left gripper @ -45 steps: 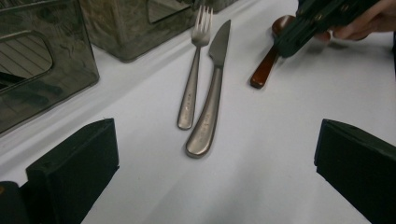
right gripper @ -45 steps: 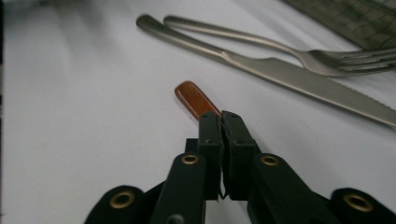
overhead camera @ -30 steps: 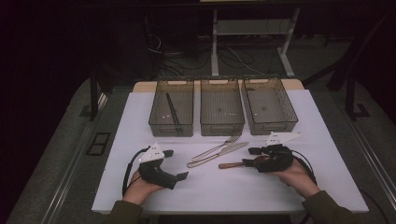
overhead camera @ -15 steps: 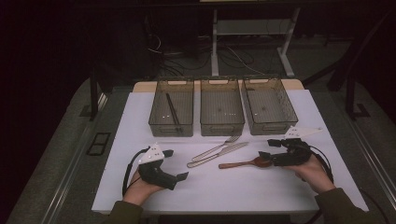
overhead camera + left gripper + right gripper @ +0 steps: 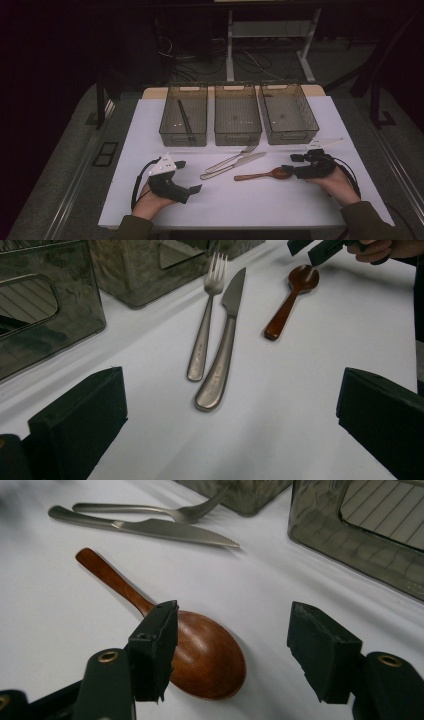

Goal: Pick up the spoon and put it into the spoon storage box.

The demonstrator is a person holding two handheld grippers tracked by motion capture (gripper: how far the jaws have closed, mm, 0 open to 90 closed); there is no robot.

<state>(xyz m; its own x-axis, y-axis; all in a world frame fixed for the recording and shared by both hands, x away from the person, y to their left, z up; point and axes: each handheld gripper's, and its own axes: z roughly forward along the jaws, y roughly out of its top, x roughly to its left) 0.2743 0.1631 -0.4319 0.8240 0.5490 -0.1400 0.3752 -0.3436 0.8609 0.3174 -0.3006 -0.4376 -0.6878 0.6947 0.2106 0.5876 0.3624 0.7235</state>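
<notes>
1. Right hand-held gripper point(image 5: 230, 650) open, jaws just closing, wooden spoon point(image 5: 200, 655) bowl between its pads, untouched, on the worktop point(image 5: 45, 630).
2. Lower, centre on bowl, then squeeze.
3. Left hand-held gripper point(image 5: 230, 425) open, empty.

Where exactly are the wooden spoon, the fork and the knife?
wooden spoon point(image 5: 207, 660), right gripper view, on its bowl.
fork point(image 5: 202, 340), left gripper view, on its handle.
knife point(image 5: 222, 357), left gripper view, on its handle.

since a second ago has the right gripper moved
Yes. The right gripper slid toward the table's right edge, from under the right bin to past its right corner, jaws closing slightly astride the wooden spoon.
</notes>
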